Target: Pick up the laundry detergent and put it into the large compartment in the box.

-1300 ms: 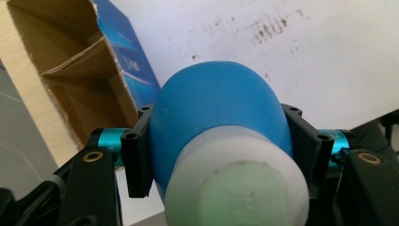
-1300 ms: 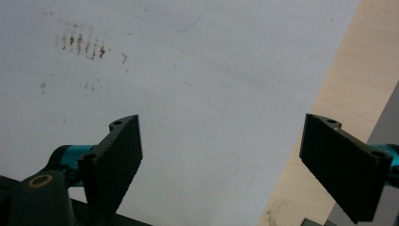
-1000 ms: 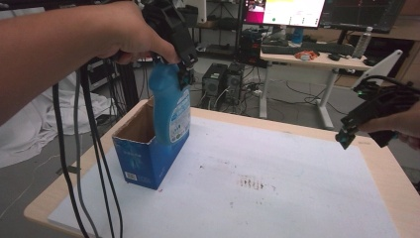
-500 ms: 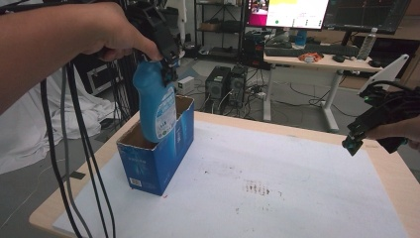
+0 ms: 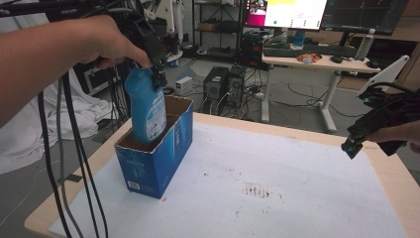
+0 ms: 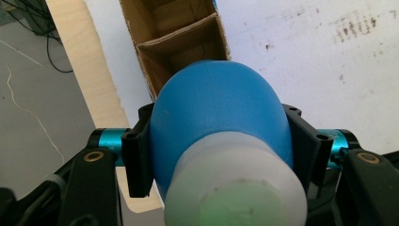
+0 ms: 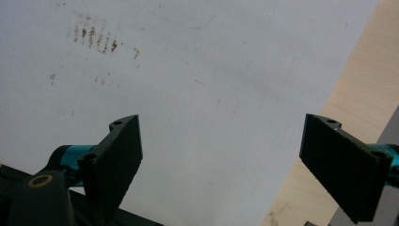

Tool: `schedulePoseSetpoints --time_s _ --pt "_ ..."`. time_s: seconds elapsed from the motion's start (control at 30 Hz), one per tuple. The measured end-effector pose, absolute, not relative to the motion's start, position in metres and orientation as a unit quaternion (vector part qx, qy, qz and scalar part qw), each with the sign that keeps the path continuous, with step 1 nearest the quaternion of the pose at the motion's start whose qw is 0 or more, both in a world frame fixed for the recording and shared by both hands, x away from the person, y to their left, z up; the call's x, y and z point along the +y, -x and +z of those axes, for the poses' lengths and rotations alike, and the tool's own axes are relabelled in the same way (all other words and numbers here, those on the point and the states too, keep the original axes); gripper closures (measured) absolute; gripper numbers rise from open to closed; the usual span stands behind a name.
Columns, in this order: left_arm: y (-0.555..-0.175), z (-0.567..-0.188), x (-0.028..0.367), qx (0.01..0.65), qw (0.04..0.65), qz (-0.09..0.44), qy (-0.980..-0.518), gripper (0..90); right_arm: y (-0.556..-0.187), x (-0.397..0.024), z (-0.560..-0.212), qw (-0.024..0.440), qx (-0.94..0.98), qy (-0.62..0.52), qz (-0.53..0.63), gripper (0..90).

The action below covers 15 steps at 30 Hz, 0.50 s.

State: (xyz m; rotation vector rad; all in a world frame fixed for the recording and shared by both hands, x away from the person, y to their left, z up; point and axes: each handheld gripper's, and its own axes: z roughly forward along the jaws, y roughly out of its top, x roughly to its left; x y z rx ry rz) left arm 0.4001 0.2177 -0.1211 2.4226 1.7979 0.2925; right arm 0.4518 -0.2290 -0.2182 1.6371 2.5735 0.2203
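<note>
A blue plastic bottle (image 5: 146, 106) with a white cap hangs upright, its base inside the open blue cardboard box (image 5: 161, 148) at the table's left. My left gripper (image 5: 157, 67) is shut on the bottle's neck from above. In the left gripper view the bottle (image 6: 216, 117) sits squeezed between both pads (image 6: 138, 162), with the box's cardboard divider (image 6: 181, 40) below it. My right gripper (image 5: 359, 136) hovers open over the table's right edge; in its own view the right gripper (image 7: 221, 160) has wide jaws with nothing between them above the white sheet (image 7: 188, 70).
The box stands on a white sheet (image 5: 277, 178) that covers the wooden table (image 5: 391, 173). Dark smudges (image 5: 256, 190) mark the sheet's middle. Black cables (image 5: 69, 163) hang down at the left. Desks with monitors (image 5: 297, 12) and computer towers stand behind the table.
My left gripper has carried the bottle leftward and down, so its base now sits lower inside the box. The right gripper has kept its place.
</note>
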Motion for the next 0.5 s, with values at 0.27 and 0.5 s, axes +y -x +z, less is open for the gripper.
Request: schedulePoseSetpoints --time_s 0.27,0.5 --pt "-0.407 -0.136 0.225 0.594 0.052 0.090 -0.798 37.2 -0.451 -0.225 -0.220 0.041 0.843 -0.532 0.067 12.8" --pt "-0.410 -0.153 0.227 0.595 0.047 0.088 -0.798 37.1 -0.451 -0.220 -0.221 0.042 0.848 -0.525 0.065 12.9"
